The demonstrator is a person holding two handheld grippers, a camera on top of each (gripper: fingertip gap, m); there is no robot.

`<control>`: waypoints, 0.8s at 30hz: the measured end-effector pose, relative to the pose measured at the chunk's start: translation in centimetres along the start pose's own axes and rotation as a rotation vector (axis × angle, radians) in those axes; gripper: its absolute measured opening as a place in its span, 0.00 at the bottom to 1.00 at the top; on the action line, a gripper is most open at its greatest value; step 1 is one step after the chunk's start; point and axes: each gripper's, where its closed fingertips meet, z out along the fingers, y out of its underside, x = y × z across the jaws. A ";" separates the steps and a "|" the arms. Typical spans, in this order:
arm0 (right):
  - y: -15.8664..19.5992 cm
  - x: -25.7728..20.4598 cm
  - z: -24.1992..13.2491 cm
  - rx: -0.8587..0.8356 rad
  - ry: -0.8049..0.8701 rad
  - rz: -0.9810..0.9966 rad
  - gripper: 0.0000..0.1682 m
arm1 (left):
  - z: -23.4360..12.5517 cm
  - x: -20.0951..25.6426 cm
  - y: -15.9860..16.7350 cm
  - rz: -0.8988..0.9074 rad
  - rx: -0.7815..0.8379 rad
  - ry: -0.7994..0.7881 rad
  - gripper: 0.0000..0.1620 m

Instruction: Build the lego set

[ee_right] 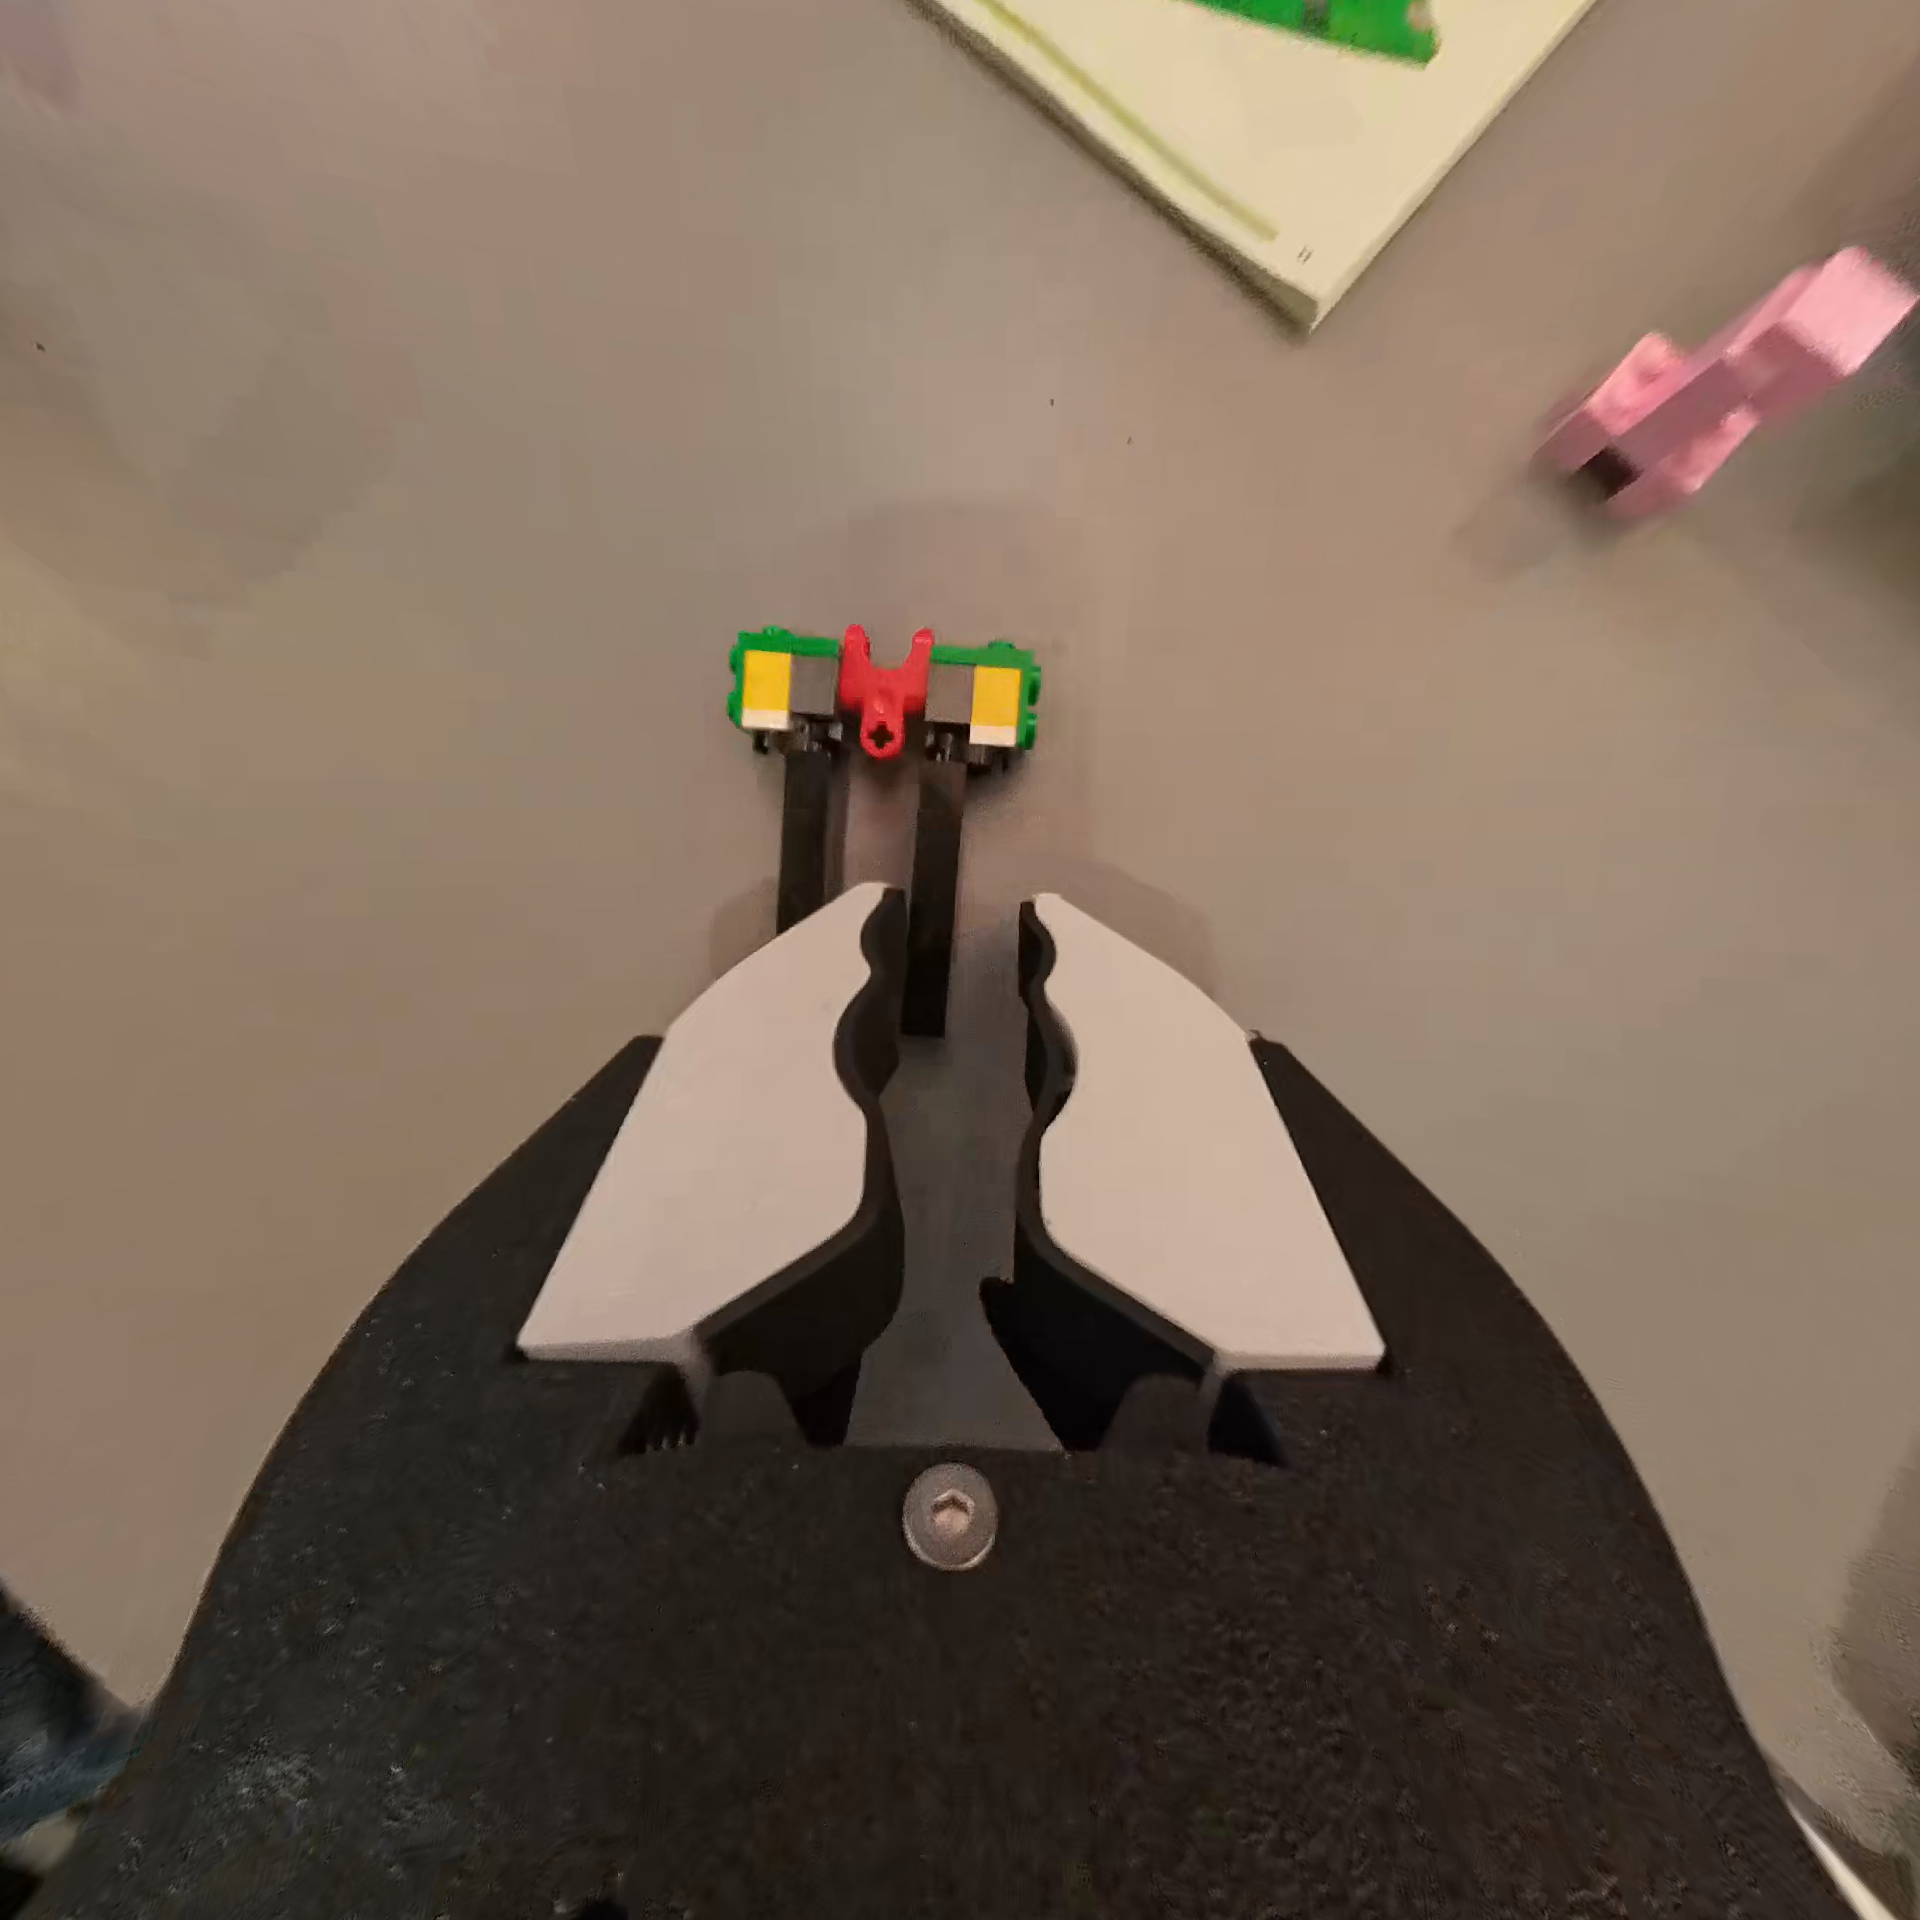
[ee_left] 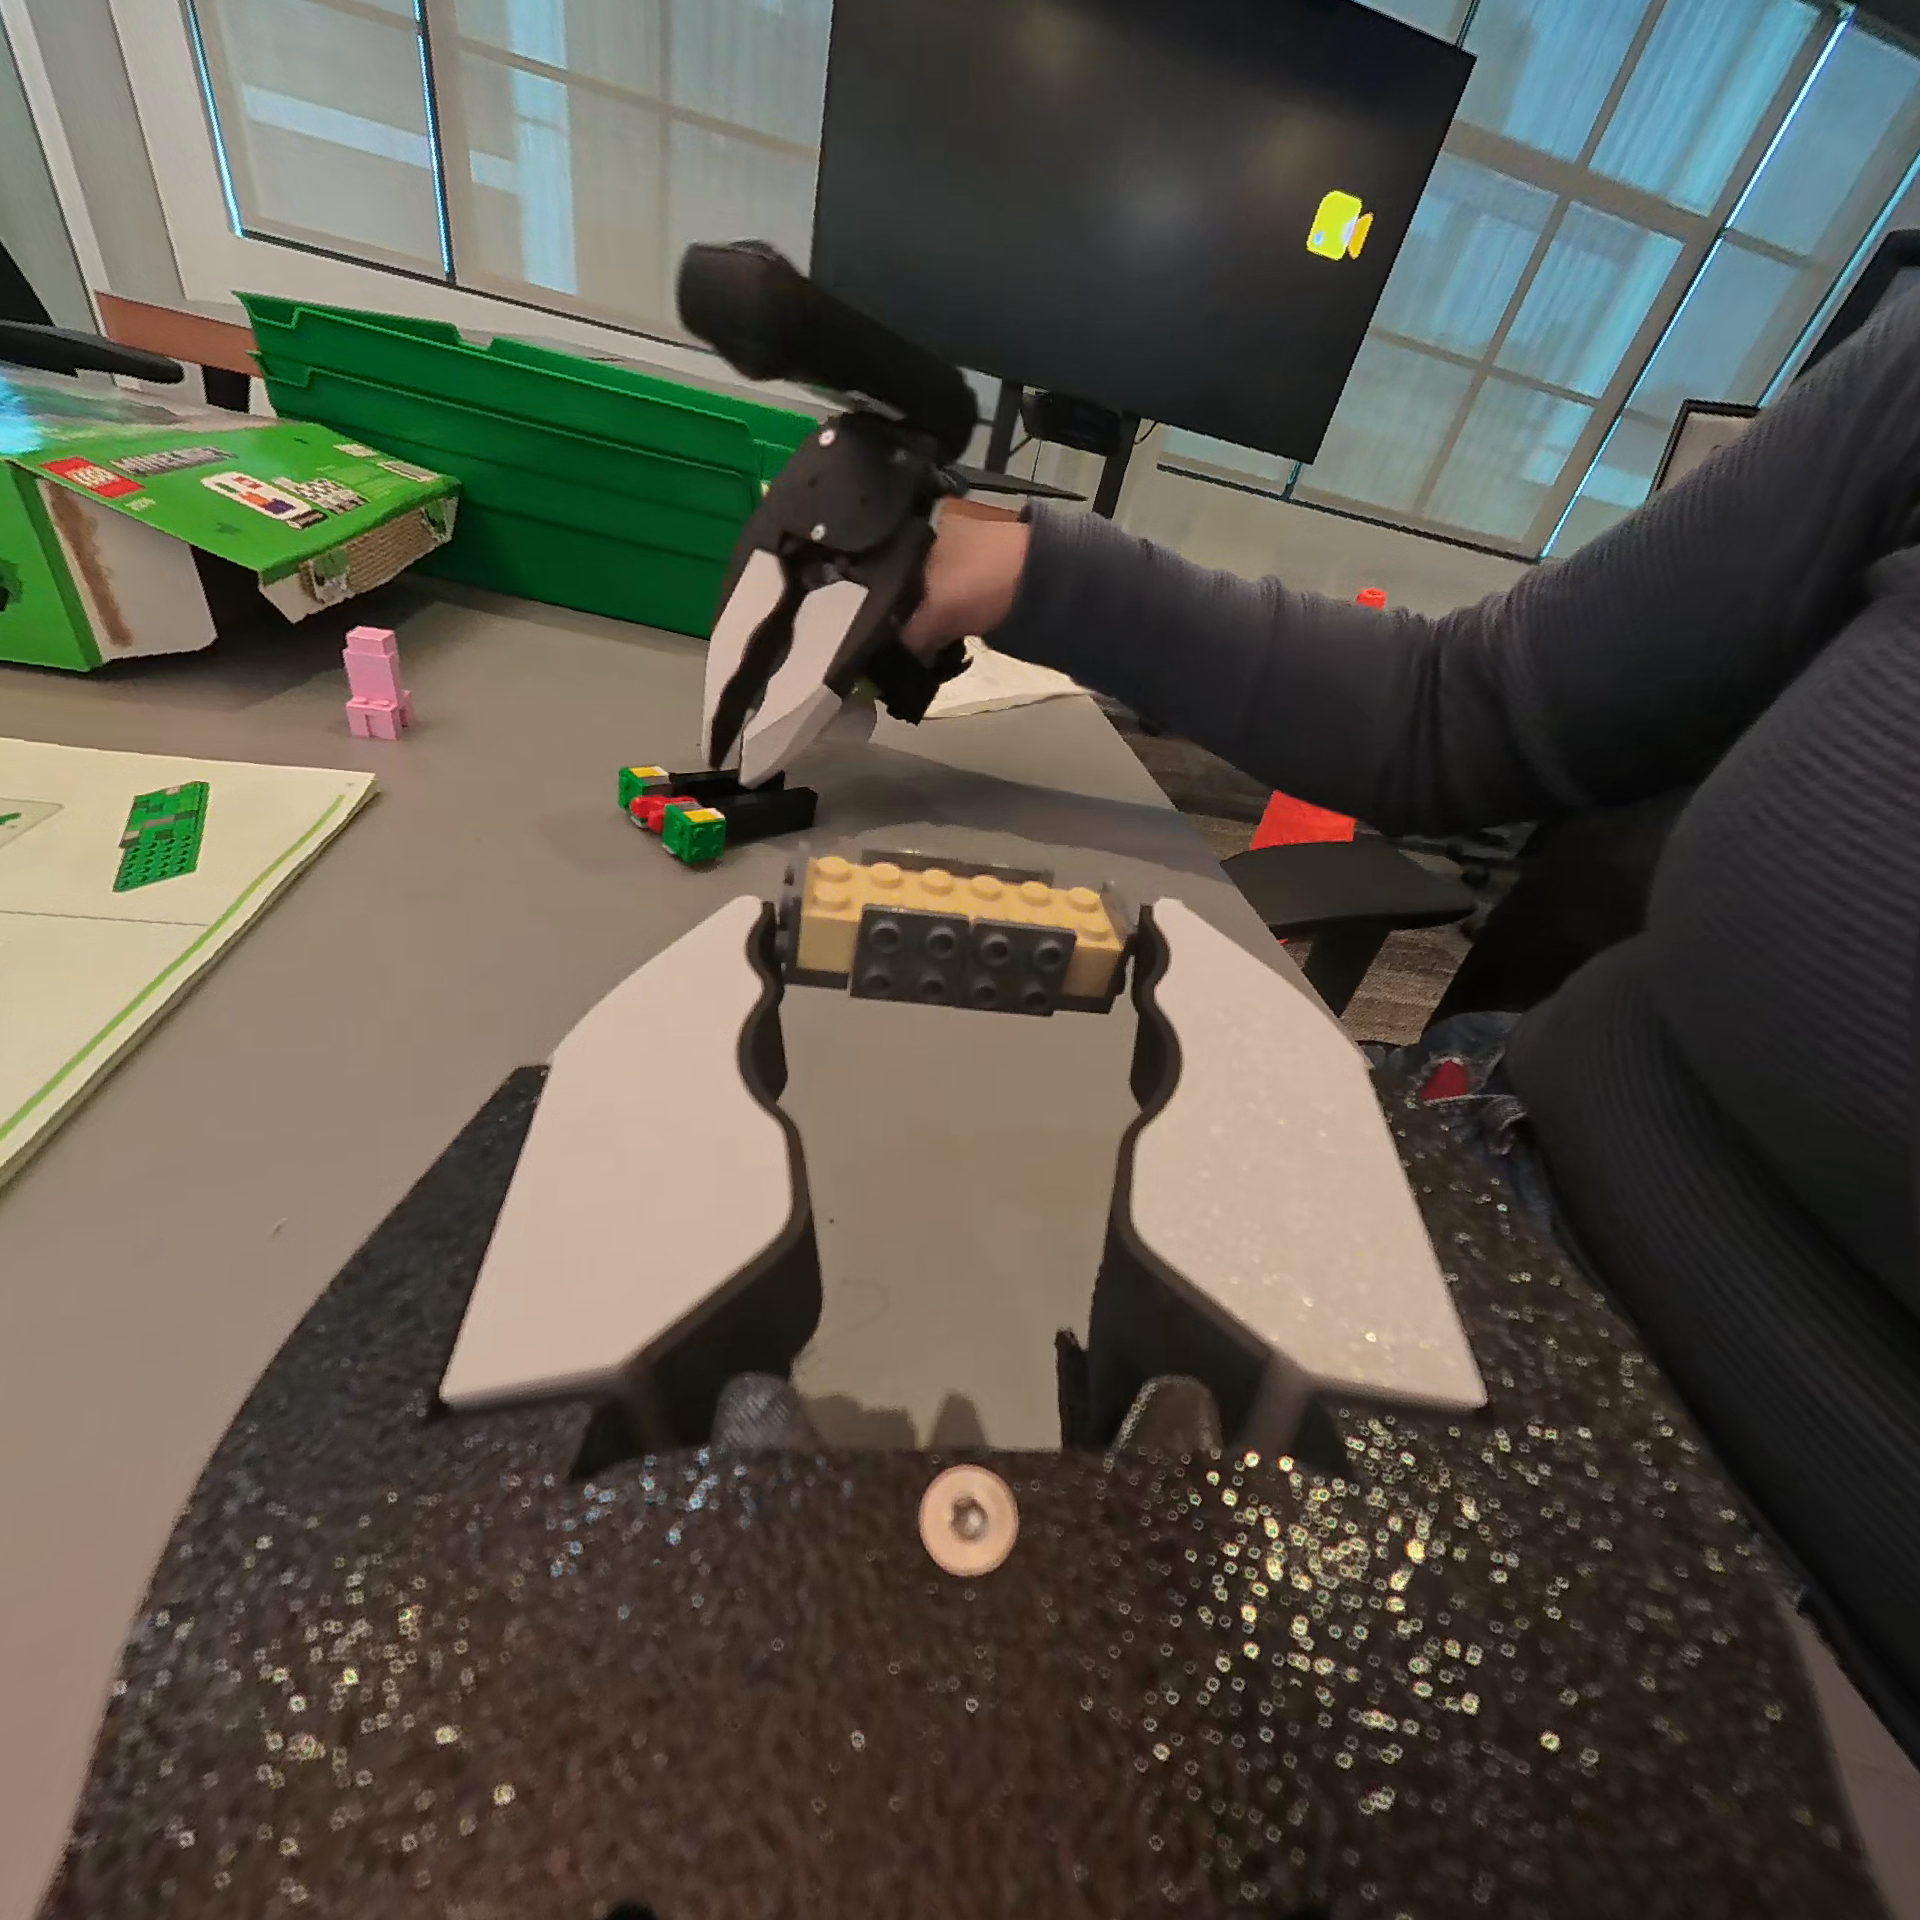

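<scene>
1. Left wrist view: the left gripper [ee_left: 951, 940] pinches a tan plastic brick block with two dark grey studded plates on its near face [ee_left: 961, 935], a fingertip on each end. It hangs above the grey table [ee_left: 499, 1039], close to the table's right edge.

2. Same view, farther off: the right gripper [ee_left: 753, 764], held in a hand [ee_left: 961, 582], points down onto a small assembly of two black bars tipped with green, yellow and red pieces [ee_left: 717, 805]. A pink brick figure [ee_left: 376, 686], an open instruction booklet [ee_left: 156, 904], a torn green cardboard box [ee_left: 208, 520] and stacked green plastic trays [ee_left: 540, 457] lie beyond.

3. Right wrist view: the right gripper [ee_right: 961, 925] is spread a little. Its left finger sits over one black bar, while the other bar lies in the gap, touching neither jaw as far as I can tell. The coloured end of the assembly [ee_right: 883, 691] points away.

4. Step, as I judge it: joining two sub-builds. The right gripper looks ready to close on a bar, so the next move calls for a centred squeeze, a lift, then lining up studs with the tan block.

5. Room: bare table lies to the left and ahead of the assembly. The booklet [ee_right: 1299, 135] and pink figure [ee_right: 1745, 384] are well apart from it. The table edge near the left gripper is the thing to mind.
</scene>
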 end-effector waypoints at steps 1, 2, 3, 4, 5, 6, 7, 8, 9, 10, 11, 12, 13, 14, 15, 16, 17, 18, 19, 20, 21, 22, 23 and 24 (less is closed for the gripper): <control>0.2 -0.1 0.0 -0.009 -0.026 0.017 0.12 | 0.0 0.0 0.0 -0.003 0.000 0.001 0.40; 0.3 -0.8 0.0 -0.010 -0.075 0.029 0.12 | 0.0 0.0 0.0 -0.005 0.001 0.002 0.40; 0.2 -2.3 0.0 0.001 -0.166 0.041 0.11 | -0.1 0.0 0.0 -0.008 0.003 0.002 0.40; 0.0 -4.2 -0.2 0.021 -0.280 0.050 0.11 | -0.1 0.0 -0.1 -0.010 0.005 0.002 0.40; -0.2 -5.9 -0.6 0.046 -0.383 0.051 0.11 | -0.1 -0.1 -0.1 -0.012 0.007 0.003 0.40; -0.3 -6.9 -0.9 0.062 -0.438 0.046 0.12 | -0.1 -0.1 -0.1 -0.015 0.007 0.004 0.40; -0.2 -6.9 -1.0 0.077 -0.429 0.039 0.13 | -0.1 -0.1 -0.1 -0.017 0.008 0.004 0.40; -0.2 -6.3 -1.1 0.102 -0.383 0.028 0.14 | -0.1 -0.1 -0.1 -0.018 0.009 0.005 0.40; -0.3 -5.6 -1.1 0.142 -0.343 0.014 0.16 | -0.1 -0.1 -0.1 -0.019 0.009 0.006 0.40; -0.7 -5.1 -1.1 0.202 -0.316 -0.002 0.22 | -0.1 0.0 -0.1 -0.020 0.009 0.009 0.40; -1.3 -4.8 -1.2 0.268 -0.292 -0.024 0.28 | -0.1 0.0 -0.1 -0.021 0.008 0.011 0.40; -1.6 -4.7 -1.2 0.306 -0.271 -0.051 0.32 | -0.1 0.0 -0.1 -0.020 0.007 0.012 0.40; -1.6 -4.6 -1.1 0.313 -0.246 -0.088 0.34 | -0.1 0.1 -0.1 -0.020 0.006 0.013 0.40; -1.5 -4.7 -0.9 0.314 -0.215 -0.145 0.37 | 0.0 0.1 -0.1 -0.020 0.006 0.016 0.40; -1.6 -4.9 -0.7 0.317 -0.182 -0.218 0.38 | 0.0 0.1 -0.1 -0.021 0.006 0.020 0.40; -1.7 -4.9 -0.5 0.318 -0.137 -0.297 0.39 | 0.0 0.2 -0.1 -0.023 0.006 0.025 0.40; -1.9 -4.7 -0.3 0.315 -0.087 -0.368 0.41 | 0.0 0.2 -0.1 -0.025 0.006 0.029 0.40; -2.1 -4.6 0.1 0.300 -0.059 -0.425 0.43 | 0.0 0.3 -0.1 -0.027 0.006 0.035 0.40; -2.2 -4.6 0.5 0.275 -0.068 -0.463 0.46 | 0.0 0.4 -0.1 -0.029 0.007 0.044 0.40; -2.3 -4.7 1.0 0.250 -0.093 -0.485 0.49 | 0.0 0.6 -0.2 -0.029 0.010 0.054 0.40; -2.5 -4.7 1.4 0.238 -0.112 -0.511 0.49 | 0.0 0.8 -0.2 -0.029 0.012 0.067 0.40; -2.5 -4.7 1.8 0.227 -0.131 -0.536 0.49 | 0.0 1.0 -0.2 -0.027 0.015 0.082 0.40; -2.4 -4.6 2.2 0.209 -0.155 -0.550 0.49 | 0.0 1.1 -0.2 -0.025 0.017 0.092 0.40; -2.4 -4.5 2.5 0.202 -0.176 -0.552 0.49 | -0.1 1.2 -0.3 -0.025 0.017 0.096 0.40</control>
